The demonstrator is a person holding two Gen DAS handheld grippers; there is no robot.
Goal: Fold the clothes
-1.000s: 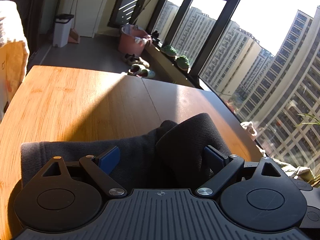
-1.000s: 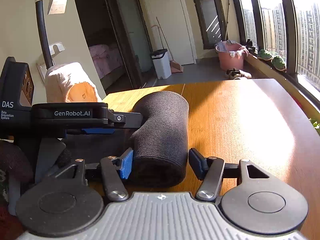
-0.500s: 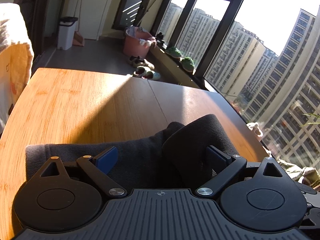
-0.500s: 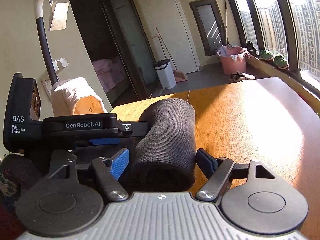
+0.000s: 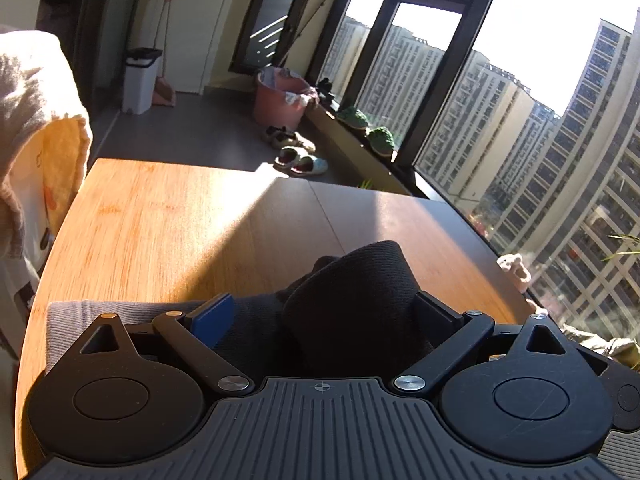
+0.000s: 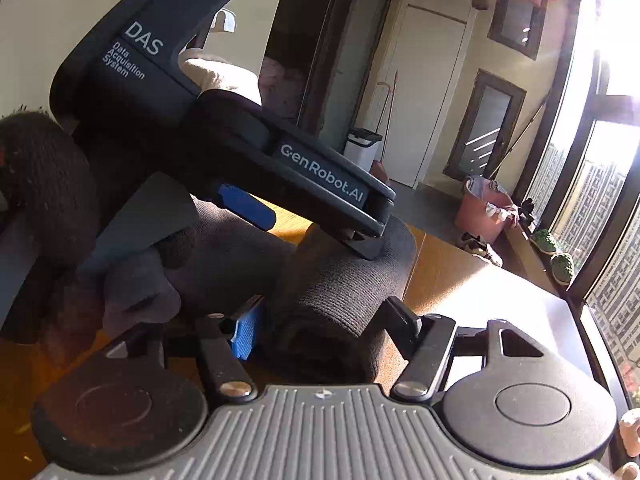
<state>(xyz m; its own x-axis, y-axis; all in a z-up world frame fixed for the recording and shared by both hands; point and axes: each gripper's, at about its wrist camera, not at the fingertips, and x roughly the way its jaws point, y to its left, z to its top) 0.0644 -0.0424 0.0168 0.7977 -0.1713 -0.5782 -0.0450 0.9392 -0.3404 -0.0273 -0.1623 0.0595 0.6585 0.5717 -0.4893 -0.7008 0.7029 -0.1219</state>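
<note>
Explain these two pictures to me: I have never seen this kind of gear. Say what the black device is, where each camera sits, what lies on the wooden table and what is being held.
There is no robot here. A person holds a hand tool in each hand, each with two jaws and a wide-angle camera that looks forward along them.

One picture comes from the left gripper, the other from the right gripper. The right view also shows the left tool from the side, marked "GenRobot.AI".

A dark knitted garment lies bunched on the wooden table. Both pairs of jaws stand apart around its rolled fold, and neither is seen clamping it.

Behind stand a pink basket, a white bin and some shoes by the windows.
</note>
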